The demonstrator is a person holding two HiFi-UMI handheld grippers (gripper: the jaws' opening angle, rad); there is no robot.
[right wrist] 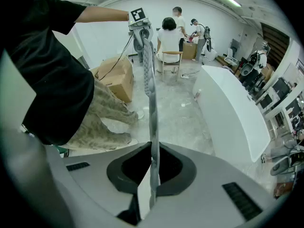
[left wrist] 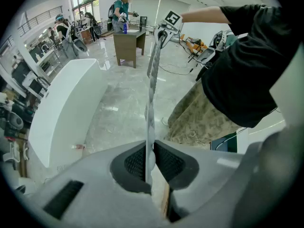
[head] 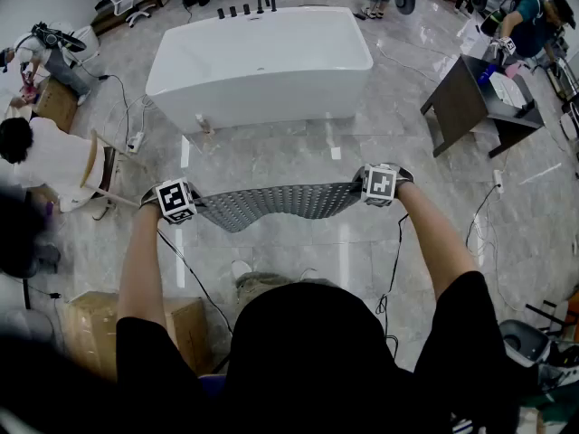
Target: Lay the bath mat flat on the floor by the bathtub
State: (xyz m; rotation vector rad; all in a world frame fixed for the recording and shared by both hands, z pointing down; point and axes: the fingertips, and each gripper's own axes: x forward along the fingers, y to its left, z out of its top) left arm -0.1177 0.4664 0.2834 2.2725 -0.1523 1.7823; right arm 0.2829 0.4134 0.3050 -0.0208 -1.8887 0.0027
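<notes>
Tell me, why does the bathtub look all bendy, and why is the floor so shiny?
Left gripper view and right gripper view: the wide lens curves the bathtub and darkens the corners. Head view: bright streaks glare on the glossy floor.

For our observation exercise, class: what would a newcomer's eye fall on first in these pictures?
The grey perforated bath mat, held up mid-air at the centre of the head view, the left gripper and right gripper each shut on one end. Beyond it, a big white bathtub stands on the glossy floor.
</notes>
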